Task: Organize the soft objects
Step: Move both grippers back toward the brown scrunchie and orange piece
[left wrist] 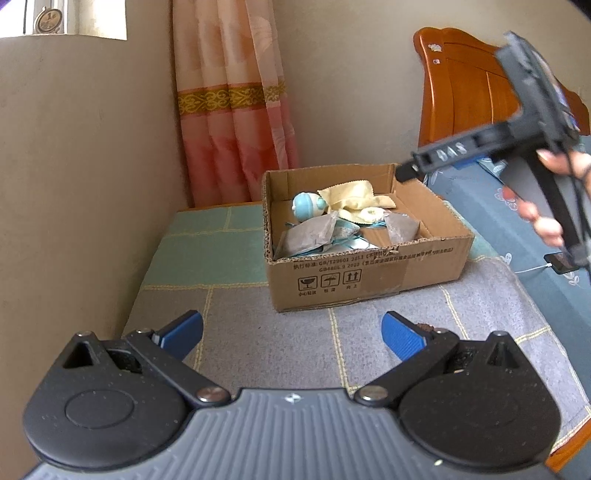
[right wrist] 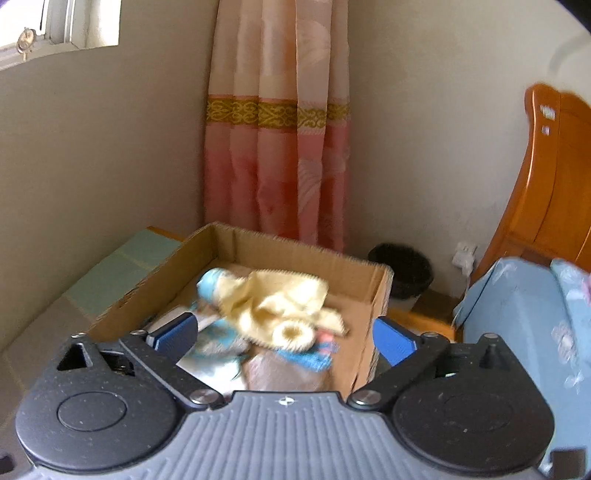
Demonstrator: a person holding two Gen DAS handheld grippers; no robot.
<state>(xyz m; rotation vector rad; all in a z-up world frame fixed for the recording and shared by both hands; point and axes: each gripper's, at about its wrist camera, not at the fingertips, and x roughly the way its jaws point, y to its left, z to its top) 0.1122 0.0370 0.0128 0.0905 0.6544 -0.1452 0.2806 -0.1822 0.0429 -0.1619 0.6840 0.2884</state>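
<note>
Daylight from the window [left wrist: 62,18] top left, blown out white in both views. Room evenly lit, soft weak shadows. Strong fisheye bending at edges, dark vignette in the corners. Left view mostly sharp, right gripper [left wrist: 406,172] motion-blurred. Right view smeared overall: cardboard box [right wrist: 303,254] contents and headboard [right wrist: 554,177] soft.

Patchwork-covered table [left wrist: 229,314] with 1 open cardboard box [left wrist: 369,277] (soft things inside) on top.

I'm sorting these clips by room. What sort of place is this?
Most likely a bedroom: a carved wooden headboard stands over a bed with blue floral bedding, and a pink curtain hangs in the corner behind the cardboard box of soft things.
</note>
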